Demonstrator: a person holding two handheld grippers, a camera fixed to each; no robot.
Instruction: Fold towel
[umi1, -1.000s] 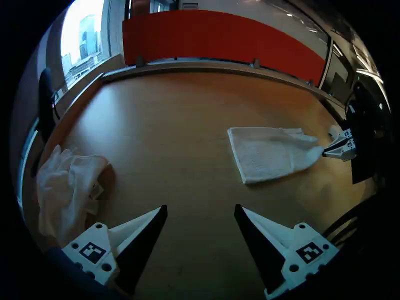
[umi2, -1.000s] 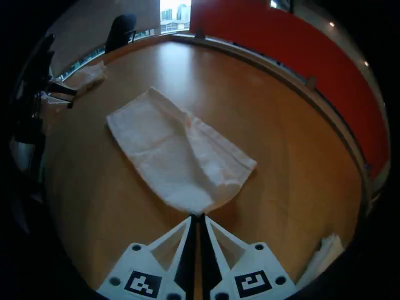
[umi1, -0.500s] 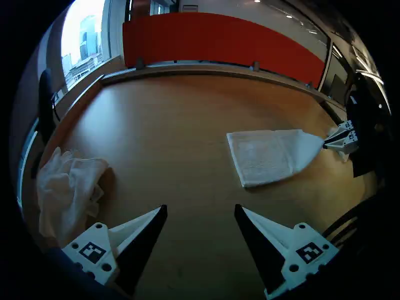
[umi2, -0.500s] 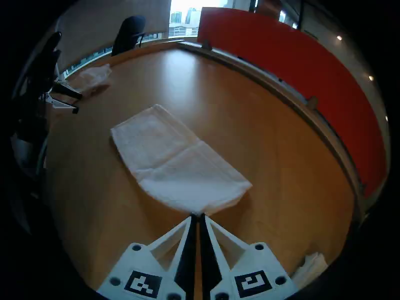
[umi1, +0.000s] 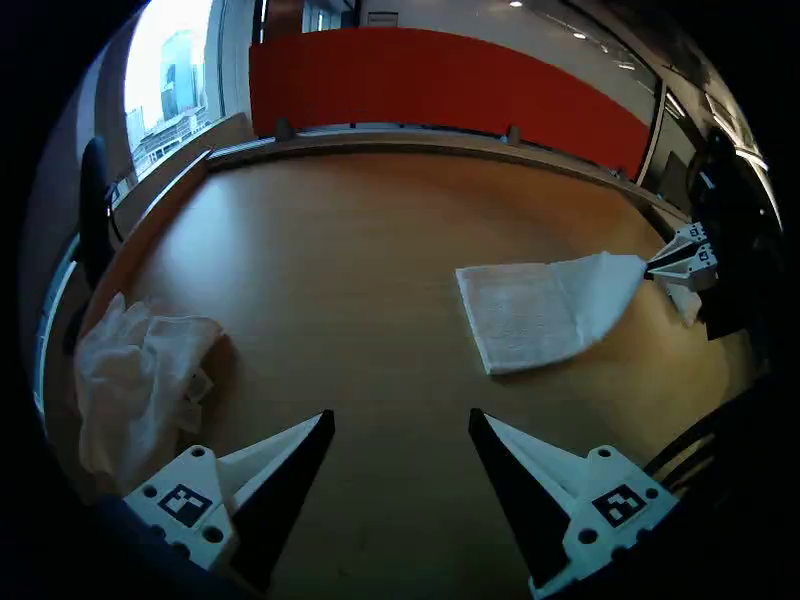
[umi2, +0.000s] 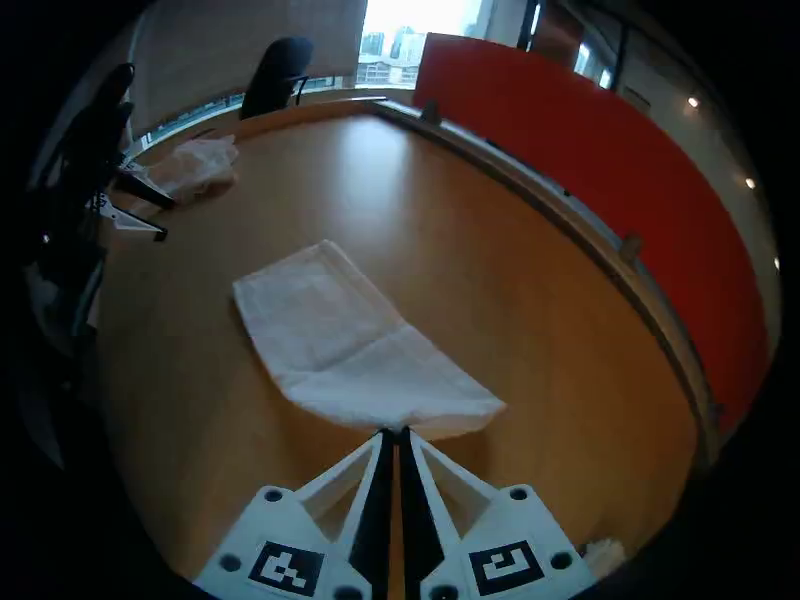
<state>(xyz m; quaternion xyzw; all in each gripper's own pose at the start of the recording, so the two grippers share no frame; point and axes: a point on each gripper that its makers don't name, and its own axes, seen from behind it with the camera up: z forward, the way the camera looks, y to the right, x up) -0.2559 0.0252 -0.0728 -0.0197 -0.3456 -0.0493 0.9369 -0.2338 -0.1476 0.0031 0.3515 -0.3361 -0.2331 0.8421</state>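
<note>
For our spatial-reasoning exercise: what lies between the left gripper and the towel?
Bare wooden tabletop alone, in the left gripper view, separates the left gripper from the towel.

No word, number or brand name can be read anywhere here. The nearest thing to a sign is the black-and-white square code patch on each white finger base of the left gripper. The right gripper has the same kind of patch on each of its finger bases. They are block patterns only, with no letters or digits in them.
</note>
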